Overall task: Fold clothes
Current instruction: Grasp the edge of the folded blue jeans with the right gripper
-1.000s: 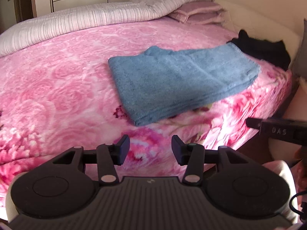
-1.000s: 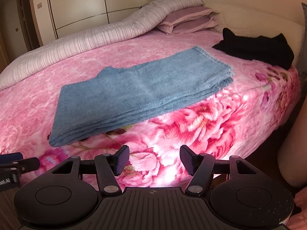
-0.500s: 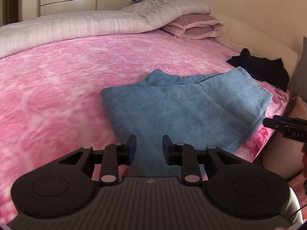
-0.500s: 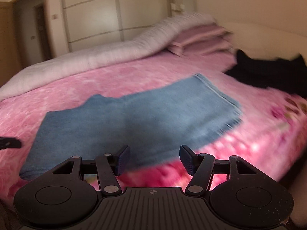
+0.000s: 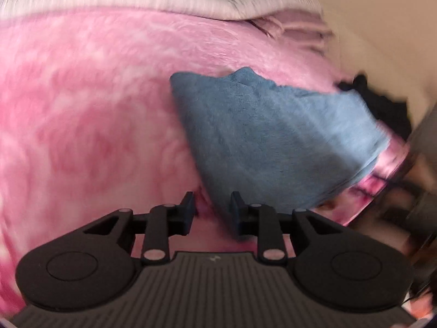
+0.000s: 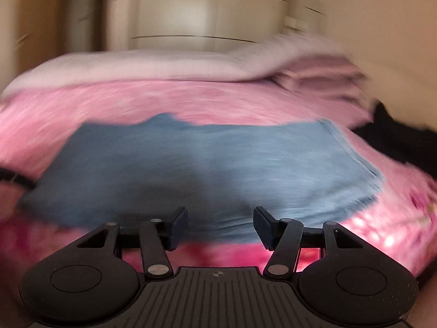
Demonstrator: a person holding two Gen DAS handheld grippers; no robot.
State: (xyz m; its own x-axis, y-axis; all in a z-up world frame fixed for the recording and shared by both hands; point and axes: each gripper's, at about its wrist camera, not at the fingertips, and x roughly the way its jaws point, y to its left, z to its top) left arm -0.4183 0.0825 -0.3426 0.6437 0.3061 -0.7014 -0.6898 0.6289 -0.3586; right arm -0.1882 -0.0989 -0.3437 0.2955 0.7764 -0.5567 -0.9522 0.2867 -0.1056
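On the pink floral bed (image 6: 191,101), the folded blue towel (image 6: 207,164) lies near its front edge, my narrowed left gripper (image 5: 211,213) and wide, slightly closing right gripper (image 6: 220,225) both empty.

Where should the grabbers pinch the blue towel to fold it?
Probably at its near corners. The blue towel lies flat and already folded on the pink bedspread, its long edge facing both grippers. The left gripper suits the near left corner, the right gripper the right end, each coming low from the bed's front.
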